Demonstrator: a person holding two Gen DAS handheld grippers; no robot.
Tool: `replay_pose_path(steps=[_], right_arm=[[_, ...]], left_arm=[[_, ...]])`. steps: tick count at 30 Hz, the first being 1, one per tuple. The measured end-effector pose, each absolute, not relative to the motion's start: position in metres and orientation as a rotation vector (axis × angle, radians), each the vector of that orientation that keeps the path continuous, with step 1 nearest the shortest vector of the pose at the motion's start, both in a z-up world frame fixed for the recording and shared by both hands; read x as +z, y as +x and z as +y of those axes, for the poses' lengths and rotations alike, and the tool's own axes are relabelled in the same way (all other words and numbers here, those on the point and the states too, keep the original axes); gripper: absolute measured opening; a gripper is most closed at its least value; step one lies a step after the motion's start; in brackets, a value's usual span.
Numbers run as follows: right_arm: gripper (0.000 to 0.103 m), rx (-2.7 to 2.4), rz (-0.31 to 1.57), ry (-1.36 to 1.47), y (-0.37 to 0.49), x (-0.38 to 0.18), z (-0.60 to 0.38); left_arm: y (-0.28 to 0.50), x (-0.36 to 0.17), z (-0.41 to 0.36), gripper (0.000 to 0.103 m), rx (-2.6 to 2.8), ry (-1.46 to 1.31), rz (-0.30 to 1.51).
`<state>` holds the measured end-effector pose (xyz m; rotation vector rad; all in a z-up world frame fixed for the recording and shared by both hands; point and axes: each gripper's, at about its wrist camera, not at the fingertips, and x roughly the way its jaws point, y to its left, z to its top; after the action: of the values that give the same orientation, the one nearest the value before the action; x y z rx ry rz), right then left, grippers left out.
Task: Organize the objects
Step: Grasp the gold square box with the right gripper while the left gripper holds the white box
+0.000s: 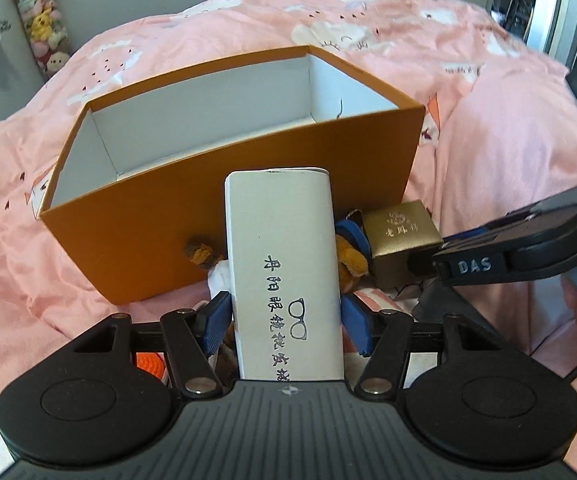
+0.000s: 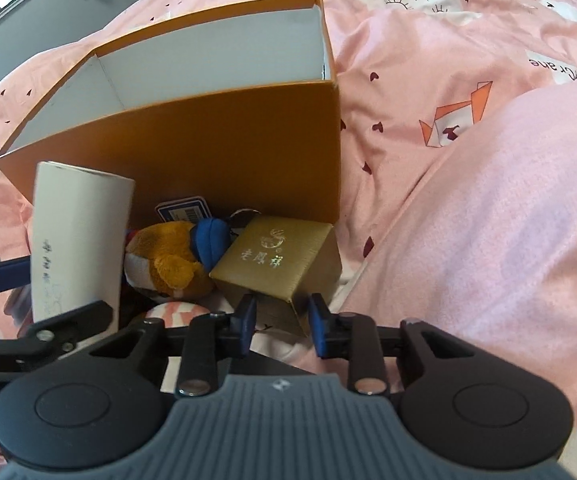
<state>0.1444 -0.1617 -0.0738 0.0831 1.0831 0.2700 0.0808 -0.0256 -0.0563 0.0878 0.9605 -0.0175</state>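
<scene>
A pink bedspread (image 1: 488,128) lies under everything. On it, ahead of both claws, stands an open orange box (image 1: 216,216), its white inside empty as far as either view shows. The left claw (image 1: 284,320) is clenched on a long white case (image 1: 284,272); the case's long axis runs straight out along the fingers, its far end close to the box's near wall, below the rim. To go in, I judge it must rise and travel forward. Right of the case, against that wall, sits a brown plush toy (image 2: 168,260), then a small gold box (image 2: 280,264). The right claw (image 2: 282,326) straddles the gold box's near corner, pads at its sides; a firm grip I cannot confirm.
</scene>
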Motion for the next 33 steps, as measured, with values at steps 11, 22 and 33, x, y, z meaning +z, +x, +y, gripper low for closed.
replay_pose_path(steps=[11,22,33], right_arm=[[0.067,0.193,1.079,-0.014,0.157,-0.084,-0.134],[0.003,0.183,1.033,0.024,0.147,-0.061,-0.148],[0.069,0.155,1.051,-0.078,0.148,-0.078,-0.119]], left_arm=[[0.07,-0.032,0.003,0.068,-0.027,-0.036,0.895],[0.066,-0.017,0.021,0.068,-0.077,-0.121,0.85],[0.074,-0.019,0.037,0.068,-0.095,-0.181,0.87]])
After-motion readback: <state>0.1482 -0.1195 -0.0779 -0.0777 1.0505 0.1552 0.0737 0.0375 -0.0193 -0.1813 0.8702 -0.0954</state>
